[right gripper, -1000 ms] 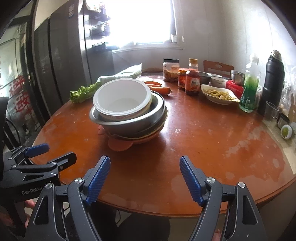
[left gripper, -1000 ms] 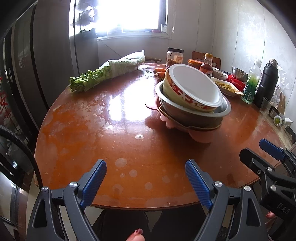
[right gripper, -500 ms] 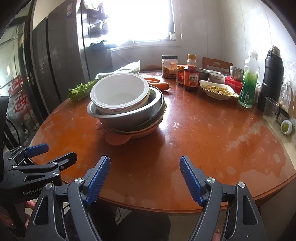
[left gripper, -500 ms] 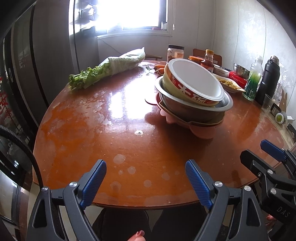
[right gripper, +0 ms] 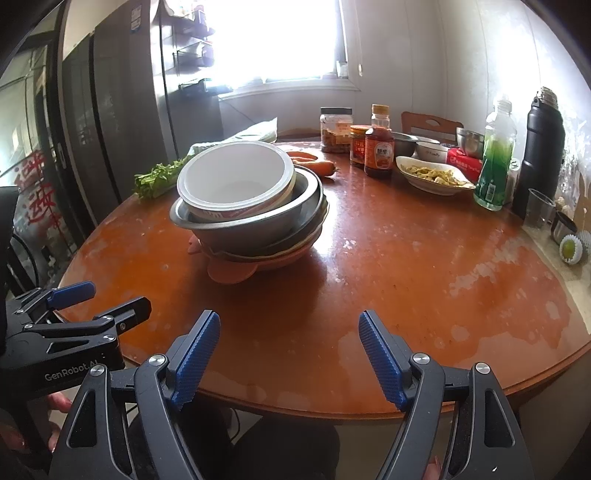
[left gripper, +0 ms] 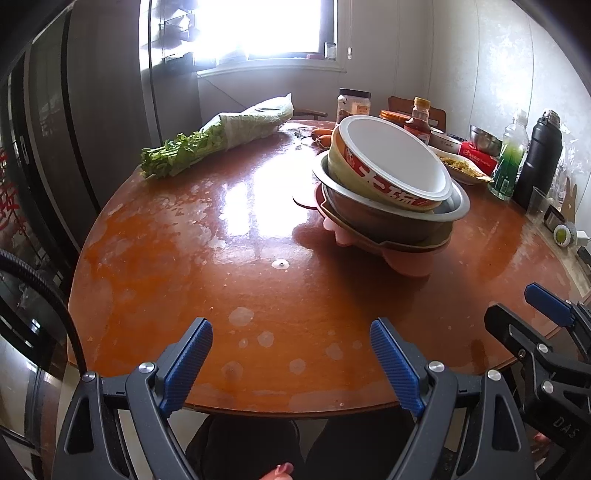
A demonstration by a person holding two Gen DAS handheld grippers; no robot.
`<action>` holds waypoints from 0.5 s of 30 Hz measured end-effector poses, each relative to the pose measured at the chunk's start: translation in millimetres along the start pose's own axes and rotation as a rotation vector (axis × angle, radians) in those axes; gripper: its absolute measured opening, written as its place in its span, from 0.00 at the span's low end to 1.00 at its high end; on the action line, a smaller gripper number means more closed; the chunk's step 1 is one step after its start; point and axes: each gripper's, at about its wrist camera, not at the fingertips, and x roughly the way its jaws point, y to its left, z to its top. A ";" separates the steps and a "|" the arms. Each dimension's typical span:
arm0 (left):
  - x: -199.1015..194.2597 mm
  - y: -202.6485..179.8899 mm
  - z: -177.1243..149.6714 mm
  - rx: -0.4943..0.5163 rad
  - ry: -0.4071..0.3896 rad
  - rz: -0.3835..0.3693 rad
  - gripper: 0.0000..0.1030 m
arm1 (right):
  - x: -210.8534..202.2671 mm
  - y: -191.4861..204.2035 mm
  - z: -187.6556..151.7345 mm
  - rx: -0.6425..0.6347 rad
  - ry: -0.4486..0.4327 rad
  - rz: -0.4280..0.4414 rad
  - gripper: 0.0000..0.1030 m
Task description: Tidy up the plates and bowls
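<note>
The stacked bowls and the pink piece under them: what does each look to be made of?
The top bowl looks like matte white paper or foam, with a printed red band: likely a disposable noodle bowl. The bowl beneath is dull grey with soft reflections, probably stainless steel. The pink piece at the bottom has a smooth matte look and a moulded tab, likely plastic or silicone. The table seems lacquered wood, glossy and worn.

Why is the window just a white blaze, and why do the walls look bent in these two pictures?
Left wrist view: the window is overexposed by backlight, and its glare streaks the table; the fisheye lens bows the walls and darkens the corners. Right wrist view: same blown-out window, a milder sheen on the table, and the stacked bowls stay sharp.
</note>
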 end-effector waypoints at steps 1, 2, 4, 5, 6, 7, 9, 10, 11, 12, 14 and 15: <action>0.5 -0.3 -0.2 0.002 0.004 0.000 0.84 | 0.2 0.5 -0.1 -0.002 0.000 0.000 0.76; 0.5 -0.5 -0.5 0.003 0.004 0.002 0.85 | 0.1 1.2 -0.3 -0.004 0.000 0.000 0.76; 0.1 -0.4 -0.8 0.004 0.004 0.002 0.85 | 0.3 2.1 0.0 -0.008 0.002 0.004 0.76; -0.2 -0.5 -0.8 0.005 0.003 0.001 0.85 | 0.1 2.5 0.2 -0.010 0.001 0.002 0.76; -0.2 -0.7 -1.0 0.007 0.001 0.002 0.85 | 0.3 3.1 0.8 -0.011 0.001 0.001 0.76; -0.5 -0.9 -1.1 0.007 0.002 0.004 0.85 | 0.3 3.5 0.9 -0.012 0.001 0.003 0.76; -0.7 -0.8 -0.7 0.007 0.001 0.004 0.85 | 0.3 4.0 1.1 -0.014 0.000 0.003 0.76; -0.8 -0.6 -0.7 0.006 0.001 0.005 0.85 | 0.4 4.4 1.1 -0.015 0.001 0.004 0.76; -0.8 -0.3 -0.6 0.004 0.000 0.005 0.85 | 0.3 4.7 1.2 -0.017 0.001 0.006 0.76; -0.7 0.0 -0.1 0.004 0.001 0.005 0.85 | 0.3 4.8 1.4 -0.017 0.000 0.004 0.76; -0.2 0.1 0.6 0.002 0.001 0.007 0.85 | 0.3 4.8 1.6 -0.018 0.001 0.006 0.76; 0.1 -0.1 0.7 0.003 0.002 0.009 0.85 | 0.1 4.8 1.6 -0.018 0.000 0.005 0.76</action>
